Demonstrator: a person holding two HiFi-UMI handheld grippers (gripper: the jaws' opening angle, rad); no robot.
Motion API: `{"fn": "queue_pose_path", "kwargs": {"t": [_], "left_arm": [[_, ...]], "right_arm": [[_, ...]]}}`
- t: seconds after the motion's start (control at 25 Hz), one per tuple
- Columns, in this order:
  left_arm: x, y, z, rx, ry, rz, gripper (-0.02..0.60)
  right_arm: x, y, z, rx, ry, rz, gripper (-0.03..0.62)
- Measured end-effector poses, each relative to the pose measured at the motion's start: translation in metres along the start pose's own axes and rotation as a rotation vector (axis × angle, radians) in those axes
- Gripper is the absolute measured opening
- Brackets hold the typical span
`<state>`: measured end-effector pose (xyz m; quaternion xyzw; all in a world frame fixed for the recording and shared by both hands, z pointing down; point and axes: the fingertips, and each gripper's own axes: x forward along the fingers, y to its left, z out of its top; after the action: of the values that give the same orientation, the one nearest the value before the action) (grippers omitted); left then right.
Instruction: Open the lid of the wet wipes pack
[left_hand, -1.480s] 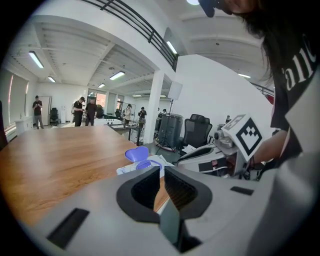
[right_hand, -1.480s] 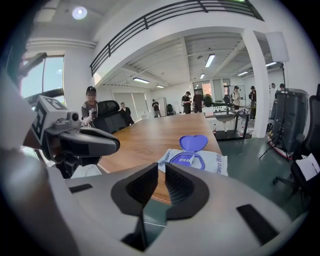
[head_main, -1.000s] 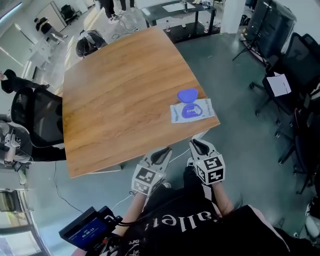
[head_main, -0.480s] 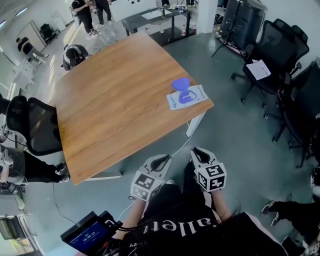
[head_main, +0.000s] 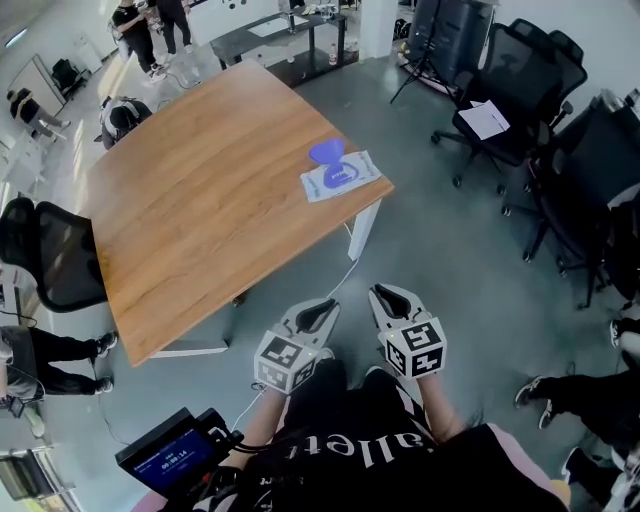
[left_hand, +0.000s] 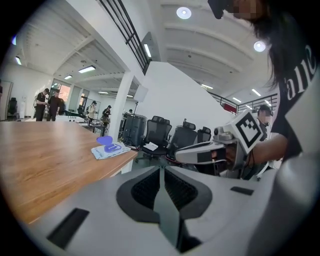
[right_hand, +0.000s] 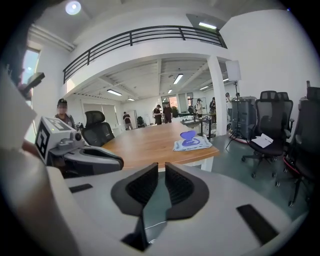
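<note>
Wipes pack (head_main: 345, 178) (lid (head_main: 325, 152) up) lies near table (head_main: 200, 220) corner.

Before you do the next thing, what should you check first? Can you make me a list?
1. Lid open: ok, the purple flap stands up off the wet wipes pack.
2. Pack on the table: ok, near a corner.
3. Left gripper empty: ok, jaws together.
4. Right gripper empty: ok, narrow gap, nothing in it.
5. Grippers near the pack: not ok, both are off the table, close to the person's body.
</note>
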<state>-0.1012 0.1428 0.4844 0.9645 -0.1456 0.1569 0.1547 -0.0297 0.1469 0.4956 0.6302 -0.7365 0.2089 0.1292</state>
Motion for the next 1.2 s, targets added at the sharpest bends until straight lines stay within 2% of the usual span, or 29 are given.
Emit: {"fn": "queue_pose_path", "kwargs": {"t": [0.2, 0.44, 0.68, 1.0, 1.2], "left_arm": [[0.005, -0.033, -0.006, -0.010, -0.010, 0.003, 0.031], [0.004, -0.095, -0.008, -0.043, -0.039, 0.052, 0.030], [0.003, -0.110, -0.033, -0.072, -0.053, 0.084, 0.029], [-0.009, -0.130, -0.037, -0.093, -0.092, 0.165, 0.031], [-0.014, -0.138, -0.037, -0.089, -0.103, 0.185, 0.031]], "right_arm": [[-0.037, -0.002, -0.016, 0.021, -0.006, 0.014, 0.049], [-0.093, -0.002, -0.049, -0.005, 0.026, 0.063, 0.049], [-0.103, 0.007, -0.062, -0.026, 0.035, 0.131, 0.049], [-0.127, 0.013, -0.071, -0.077, 0.035, 0.200, 0.049], [-0.134, 0.018, -0.072, -0.093, 0.031, 0.225, 0.049]]}}
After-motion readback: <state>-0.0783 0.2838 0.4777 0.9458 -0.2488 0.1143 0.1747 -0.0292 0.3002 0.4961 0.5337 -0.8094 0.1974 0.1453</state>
